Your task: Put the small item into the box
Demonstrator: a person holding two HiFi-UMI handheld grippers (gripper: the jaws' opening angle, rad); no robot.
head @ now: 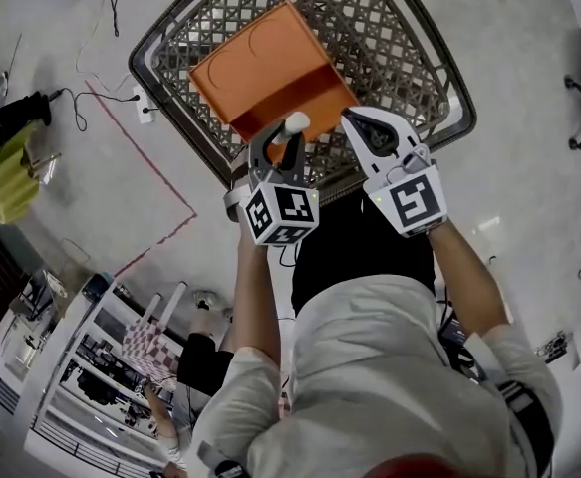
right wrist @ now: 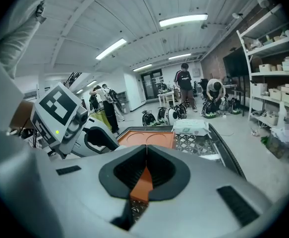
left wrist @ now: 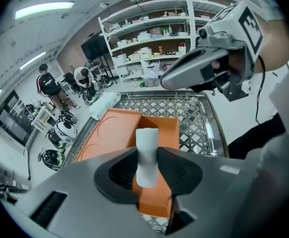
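Observation:
A small white cylinder (head: 296, 122) stands upright between the fingers of my left gripper (head: 285, 139), which is shut on it. In the left gripper view the cylinder (left wrist: 146, 155) hangs just above the near edge of the open orange box (left wrist: 159, 128). The box (head: 270, 68) lies in a metal mesh cart (head: 380, 28) with its lid folded back to the left. My right gripper (head: 356, 119) hovers beside the left one over the box's near right corner. Its jaws are shut with nothing in them, as the right gripper view (right wrist: 145, 163) shows.
A white pack of wipes (right wrist: 190, 128) lies at the cart's far end. The cart's dark rim (head: 461, 93) rings the box. Shelving (left wrist: 154, 38) and several people (right wrist: 186, 86) stand farther off. Cables (head: 91, 98) and red floor tape (head: 160, 182) lie left of the cart.

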